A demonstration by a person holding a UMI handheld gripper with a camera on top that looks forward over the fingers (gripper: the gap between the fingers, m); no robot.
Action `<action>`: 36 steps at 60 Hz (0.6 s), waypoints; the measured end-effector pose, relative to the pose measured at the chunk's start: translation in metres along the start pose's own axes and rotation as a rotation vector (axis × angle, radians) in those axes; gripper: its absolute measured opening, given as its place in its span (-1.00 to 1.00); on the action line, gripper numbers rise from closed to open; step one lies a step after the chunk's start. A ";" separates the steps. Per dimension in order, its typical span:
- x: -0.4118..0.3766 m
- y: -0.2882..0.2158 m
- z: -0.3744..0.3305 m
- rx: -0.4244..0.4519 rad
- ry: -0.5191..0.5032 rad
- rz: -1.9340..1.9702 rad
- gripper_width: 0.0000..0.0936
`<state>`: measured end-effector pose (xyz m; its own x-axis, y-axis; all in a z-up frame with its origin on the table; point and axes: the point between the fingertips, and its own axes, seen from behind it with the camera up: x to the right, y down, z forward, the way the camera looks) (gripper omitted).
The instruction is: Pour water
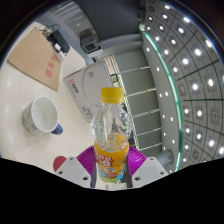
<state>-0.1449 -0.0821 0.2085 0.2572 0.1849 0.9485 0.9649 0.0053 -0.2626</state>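
Note:
My gripper point(111, 163) is shut on a clear plastic bottle point(111, 135) with a yellow cap and a yellow-orange label. Both magenta pads point(87, 157) press on the labelled lower part of the bottle, which stands upright between the fingers, lifted above the table. A white cup point(42, 114) with a blue handle stands on the pale table point(25, 85), to the left of and below the bottle. Its inside looks empty from here.
A white box with red print point(88, 82) lies on the table beyond the bottle. A brown cardboard sheet point(40, 57) and a dark device point(58, 40) lie farther back on the left. A ceiling with rows of lights point(190, 70) fills the right.

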 end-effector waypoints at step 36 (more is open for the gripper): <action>-0.114 0.065 0.052 -0.002 -0.435 1.108 -0.11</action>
<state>-0.1141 -0.0519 0.0740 0.9116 0.4059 0.0648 0.2284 -0.3691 -0.9009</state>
